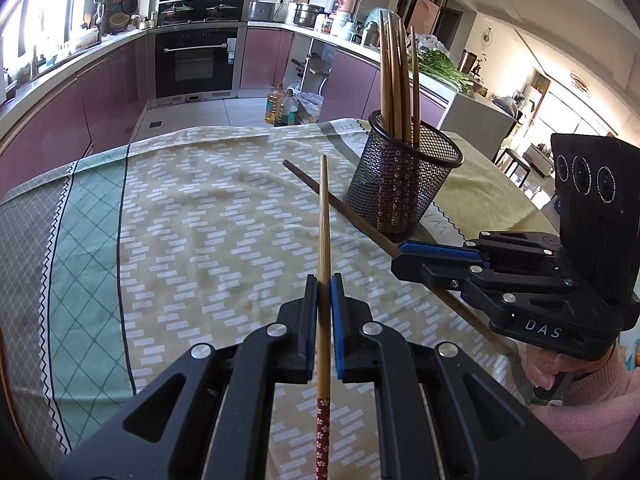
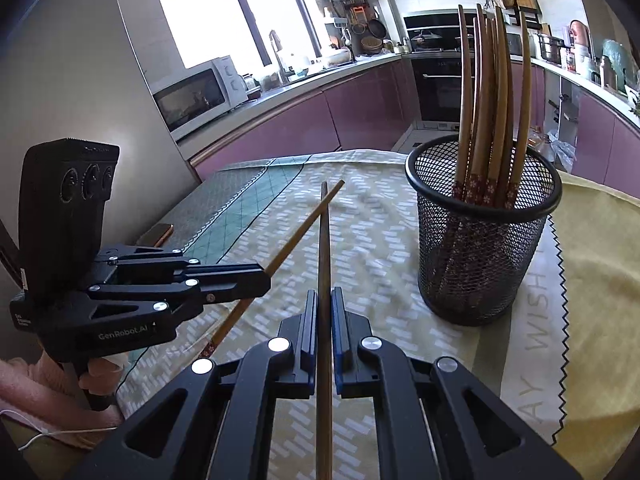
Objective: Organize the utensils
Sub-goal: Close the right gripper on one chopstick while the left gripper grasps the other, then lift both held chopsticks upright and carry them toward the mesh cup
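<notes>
Patterned cloth (image 1: pixel 192 208) covers the kitchen table, with two chopsticks held over it and a mesh cup beyond.

Nearest, the left gripper (image 1: pixel 324 284) is pinched on one light chopstick (image 1: pixel 324 240) whose flowered red end trails back toward the camera; the right gripper (image 2: pixel 324 300) is pinched on one darker chopstick (image 2: pixel 324 248). Both sticks point forward, and their tips cross above the cloth. Farther on stands one black mesh holder (image 2: pixel 482 240) with about six chopsticks (image 2: pixel 486 92) upright inside, flowered ends down. A phone (image 2: pixel 157 233) lies at the table's left edge. Purple cabinets (image 1: pixel 108 92), an oven (image 1: pixel 196 60) and a microwave (image 2: pixel 196 94) line the far wall.
</notes>
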Available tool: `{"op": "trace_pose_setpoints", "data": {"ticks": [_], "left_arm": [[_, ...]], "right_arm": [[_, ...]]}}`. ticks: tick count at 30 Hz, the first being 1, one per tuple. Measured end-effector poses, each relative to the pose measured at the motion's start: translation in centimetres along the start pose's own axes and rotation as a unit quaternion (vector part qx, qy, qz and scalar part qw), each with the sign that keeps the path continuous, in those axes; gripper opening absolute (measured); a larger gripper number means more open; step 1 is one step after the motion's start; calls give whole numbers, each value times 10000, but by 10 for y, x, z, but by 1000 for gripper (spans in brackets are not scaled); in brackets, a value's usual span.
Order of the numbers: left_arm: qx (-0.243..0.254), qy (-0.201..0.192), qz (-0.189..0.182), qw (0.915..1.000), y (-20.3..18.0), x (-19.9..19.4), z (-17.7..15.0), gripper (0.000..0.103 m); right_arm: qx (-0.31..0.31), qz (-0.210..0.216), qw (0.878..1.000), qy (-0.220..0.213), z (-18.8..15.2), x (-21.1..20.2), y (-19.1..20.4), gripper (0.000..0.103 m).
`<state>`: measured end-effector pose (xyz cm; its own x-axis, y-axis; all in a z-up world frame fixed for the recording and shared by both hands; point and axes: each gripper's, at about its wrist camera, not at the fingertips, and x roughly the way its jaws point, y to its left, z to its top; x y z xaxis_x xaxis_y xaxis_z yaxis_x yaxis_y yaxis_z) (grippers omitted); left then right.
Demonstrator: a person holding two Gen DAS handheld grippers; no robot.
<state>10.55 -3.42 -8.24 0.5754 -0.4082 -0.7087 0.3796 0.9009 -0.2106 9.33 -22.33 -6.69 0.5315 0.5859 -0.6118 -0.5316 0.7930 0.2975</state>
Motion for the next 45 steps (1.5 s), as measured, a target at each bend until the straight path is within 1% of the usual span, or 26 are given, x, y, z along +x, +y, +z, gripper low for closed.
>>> {"op": "trace_pose_setpoints", "data": {"ticks": [2, 6, 7, 14, 17, 23, 30, 36, 45], "left_arm": [[5, 111, -88, 9999, 0, 4, 0, 10], [20, 228, -49, 9997, -1, 12, -3, 11], [-6, 234, -66, 9997, -1, 13, -3, 7], [-3, 152, -52, 9999, -2, 10, -1, 7], [-55, 98, -140, 9998, -1, 5, 2, 7], [-62, 17, -201, 9998, 0, -2, 5, 7], [-90, -29, -206, 9997, 1, -4, 6, 7], [-89, -30, -183, 9998, 1, -4, 6, 7], [-88, -84, -190, 9997, 0, -6, 8, 7]], "right_arm": [[34, 111, 9999, -24, 0, -1, -1, 6], [-4, 120, 9999, -58, -1, -2, 0, 6], [3, 104, 9999, -56, -1, -2, -1, 6], [92, 59, 9999, -114, 1, -7, -8, 6], [91, 40, 9998, -168, 2, -11, -8, 6], [207, 275, 9989, -326, 3, -18, -14, 6], [284, 323, 9984, -363, 2, -19, -18, 6], [281, 285, 9986, -345, 0, -18, -20, 6], [214, 139, 9987, -433, 2, -23, -17, 6]]}}
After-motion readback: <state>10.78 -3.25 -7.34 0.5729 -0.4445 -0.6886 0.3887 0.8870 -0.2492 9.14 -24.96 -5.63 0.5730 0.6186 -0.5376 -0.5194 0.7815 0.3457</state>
